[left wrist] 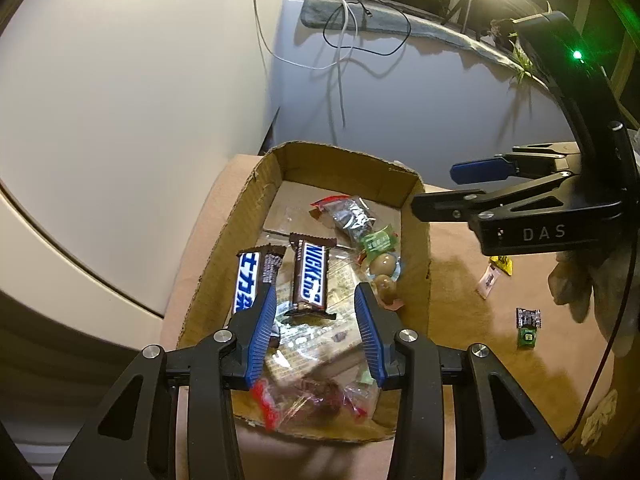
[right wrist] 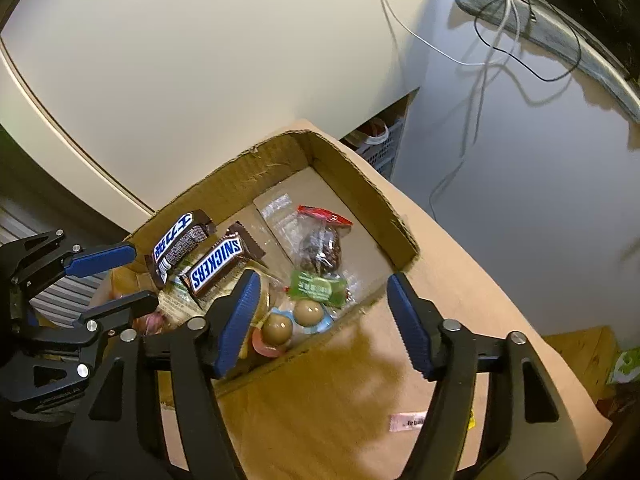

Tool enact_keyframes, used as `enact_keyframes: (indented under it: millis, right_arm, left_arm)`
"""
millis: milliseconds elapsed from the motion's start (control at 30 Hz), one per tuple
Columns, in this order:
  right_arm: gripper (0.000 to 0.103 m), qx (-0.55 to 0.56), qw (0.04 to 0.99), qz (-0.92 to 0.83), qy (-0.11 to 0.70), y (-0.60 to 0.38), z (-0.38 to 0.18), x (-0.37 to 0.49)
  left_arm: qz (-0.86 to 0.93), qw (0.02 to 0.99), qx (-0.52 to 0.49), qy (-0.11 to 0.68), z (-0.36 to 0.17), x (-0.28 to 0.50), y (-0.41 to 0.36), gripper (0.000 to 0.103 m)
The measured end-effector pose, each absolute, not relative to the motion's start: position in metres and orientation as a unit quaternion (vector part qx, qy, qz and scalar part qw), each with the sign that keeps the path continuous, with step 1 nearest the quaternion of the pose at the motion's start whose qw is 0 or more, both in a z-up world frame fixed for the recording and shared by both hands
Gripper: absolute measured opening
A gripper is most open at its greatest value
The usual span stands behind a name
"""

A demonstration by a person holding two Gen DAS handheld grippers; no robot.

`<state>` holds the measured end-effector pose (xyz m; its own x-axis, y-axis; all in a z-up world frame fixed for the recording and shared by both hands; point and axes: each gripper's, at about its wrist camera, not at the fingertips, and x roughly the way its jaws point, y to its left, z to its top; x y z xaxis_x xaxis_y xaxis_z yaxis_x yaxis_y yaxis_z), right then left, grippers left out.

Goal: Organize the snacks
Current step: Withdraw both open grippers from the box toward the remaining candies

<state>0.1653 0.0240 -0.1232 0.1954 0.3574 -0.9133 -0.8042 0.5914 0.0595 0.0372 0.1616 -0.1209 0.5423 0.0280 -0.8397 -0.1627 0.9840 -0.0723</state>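
An open cardboard box (left wrist: 240,208) (right wrist: 360,184) on the brown table holds snacks: a Snickers bar (left wrist: 310,276) (right wrist: 218,266), a second brown-and-blue bar (left wrist: 256,276) (right wrist: 178,244) leaning on the left wall, a clear bag of dark sweets (left wrist: 352,216) (right wrist: 320,244), a green sweet (left wrist: 378,242) (right wrist: 316,288) and two brown balls (left wrist: 384,272) (right wrist: 292,320). My left gripper (left wrist: 316,312) (right wrist: 116,276) is open and empty above the box. My right gripper (right wrist: 322,312) (left wrist: 444,192) is open and empty over the box's right wall.
Loose snacks lie on the table right of the box: a pink packet (left wrist: 488,280) (right wrist: 408,422), a yellow one (left wrist: 502,264) and a small dark-and-green sweet (left wrist: 528,326). A white cabinet stands to the left; cables hang on the wall behind.
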Motion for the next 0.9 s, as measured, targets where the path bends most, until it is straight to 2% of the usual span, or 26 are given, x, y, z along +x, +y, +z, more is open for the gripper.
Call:
enact_keyframes:
  millis: [533, 900]
  right_arm:
    - [0.071, -0.168, 0.780, 0.293, 0.527, -0.117, -0.111, 0.187]
    - [0.068, -0.186, 0.750, 0.281, 0.569, -0.185, -0.153, 0.150]
  left_arm:
    - [-0.034, 0.875, -0.050, 0.479, -0.121, 0.052, 0.089, 0.039]
    - [-0.108, 0.851, -0.021, 0.513, -0.147, 0.077, 0.025, 0.039]
